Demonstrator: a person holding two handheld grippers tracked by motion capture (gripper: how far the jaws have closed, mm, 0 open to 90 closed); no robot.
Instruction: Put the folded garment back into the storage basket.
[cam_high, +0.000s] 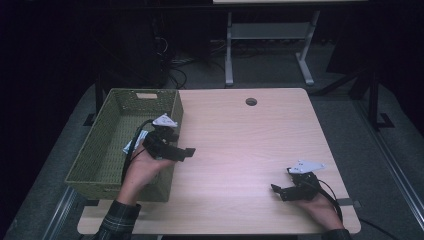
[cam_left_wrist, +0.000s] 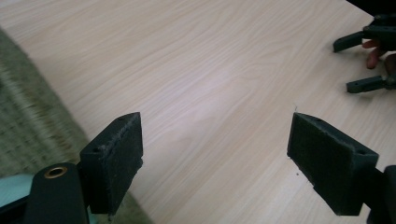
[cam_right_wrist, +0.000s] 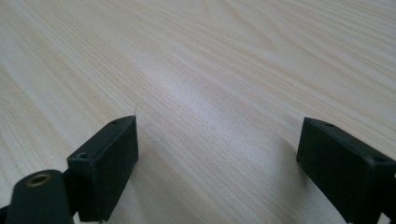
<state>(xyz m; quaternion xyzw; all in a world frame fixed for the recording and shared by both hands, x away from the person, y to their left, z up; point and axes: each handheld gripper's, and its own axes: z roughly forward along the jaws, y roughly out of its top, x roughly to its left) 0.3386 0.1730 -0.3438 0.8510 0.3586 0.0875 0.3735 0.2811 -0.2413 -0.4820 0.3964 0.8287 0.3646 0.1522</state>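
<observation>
My left gripper hangs over the right rim of a green woven basket and points right across the wooden table. In the left gripper view its jaws stand open with only bare wood between them, and the basket's weave runs along the left edge. My right gripper rests near the table's front right, pointing left. Its jaws are wide apart and hold nothing. The left gripper view catches it far off as the right gripper.
A pale white-and-blue item lies inside the basket, partly hidden by my left hand. A round cable hole sits near the table's far edge. Beyond the table stands a grey desk frame on a dark floor with cables.
</observation>
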